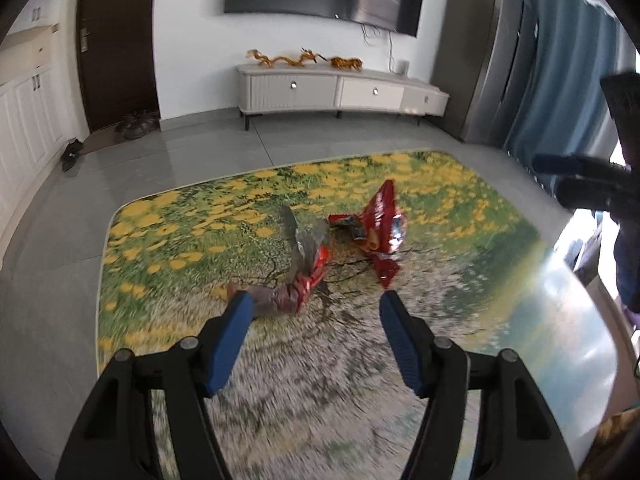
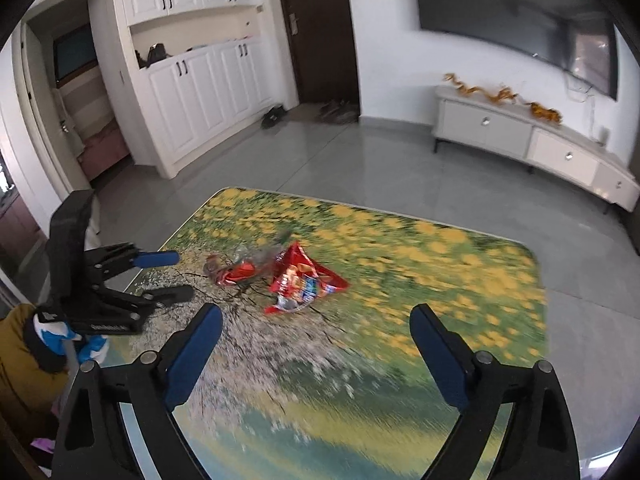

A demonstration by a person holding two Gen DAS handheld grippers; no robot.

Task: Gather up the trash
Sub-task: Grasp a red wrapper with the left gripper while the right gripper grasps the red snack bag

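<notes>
Left gripper (image 1: pixel 316 300) spread, empty; right gripper (image 2: pixel 316 314) spread, empty; red snack bag (image 2: pixel 306 278) beside crumpled wrapper (image 2: pixel 236 268) on flowered rug (image 2: pixel 440 264).

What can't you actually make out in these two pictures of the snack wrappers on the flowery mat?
- Red snack bag: its print is blurred in both views.
- Crumpled silver-and-red wrapper: left wrist view, its near end sits behind the left gripper's fingertip.
- Right gripper: left wrist view, dark, cut by the edge.
- Mat: near part smeared by motion.
</notes>
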